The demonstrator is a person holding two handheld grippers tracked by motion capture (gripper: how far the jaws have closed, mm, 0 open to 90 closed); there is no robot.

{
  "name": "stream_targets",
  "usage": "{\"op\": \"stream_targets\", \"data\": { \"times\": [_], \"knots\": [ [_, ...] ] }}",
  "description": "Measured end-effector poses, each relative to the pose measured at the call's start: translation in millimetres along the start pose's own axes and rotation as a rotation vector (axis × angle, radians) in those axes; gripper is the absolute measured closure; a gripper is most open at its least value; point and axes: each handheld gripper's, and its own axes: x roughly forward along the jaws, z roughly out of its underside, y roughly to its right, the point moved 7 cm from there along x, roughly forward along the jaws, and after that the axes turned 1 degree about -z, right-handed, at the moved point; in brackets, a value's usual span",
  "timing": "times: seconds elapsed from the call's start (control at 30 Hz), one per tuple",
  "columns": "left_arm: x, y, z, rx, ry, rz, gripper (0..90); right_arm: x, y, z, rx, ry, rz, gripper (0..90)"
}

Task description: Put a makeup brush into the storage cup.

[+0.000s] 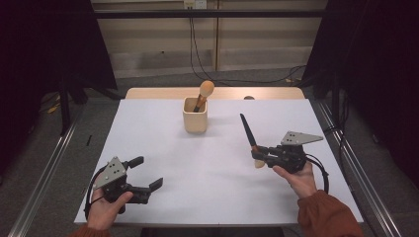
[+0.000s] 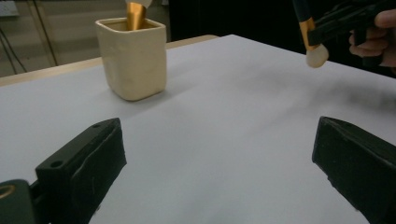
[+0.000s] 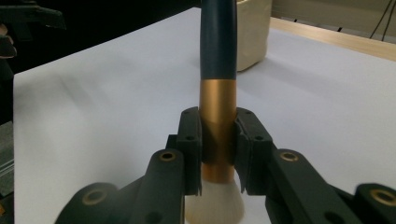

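The right gripper (image 1: 261,156) is closed on a makeup brush (image 1: 248,134). In the right gripper view its two black jaws press against opposite sides of the brush's gold ferrule (image 3: 217,126), with no gap visible between pad and metal. The white bristle head (image 3: 215,205) sits just below the jaws, on the near side of the grip. The dark handle (image 3: 218,39) extends away from the jaws, toward the holder. In the high view the handle tip points up and away from the gripper, toward the far side of the table (image 1: 163,187), and the bristle end hangs just below the jaws, above the white surface.

The left gripper (image 1: 148,174) is wide open and holds nothing. In the left gripper view its two jaws stand far apart, with bare white table between them.

A cream square holder (image 1: 195,114) stands upright ahead of both grippers, well apart from each. It lies forward and to the left of the right gripper, and forward and to the right of the left gripper. A second brush (image 1: 203,95) stands inside it, leaning, with its rounded bristle head uppermost.

The two grippers are well apart from one another. Each is held in a hand: the left hand (image 1: 106,210) and the right hand (image 1: 299,180).
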Motion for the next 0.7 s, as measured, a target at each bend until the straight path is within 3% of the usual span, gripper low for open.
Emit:
{"op": "stream_targets", "data": {
  "times": [0.07,0.7],
  "knots": [
    [2.6,1.2,-0.3,0.028,-0.01,-0.008,2.2,2.9,-4.3,-0.1,-0.006,-0.006,-0.015,74.6],
    [30.3,15.8,-14.5,0.026,-0.036,0.071,2.6,27.4,-36.3,-2.6,-0.073,-0.069,-0.133,74.6]
  ]
}}
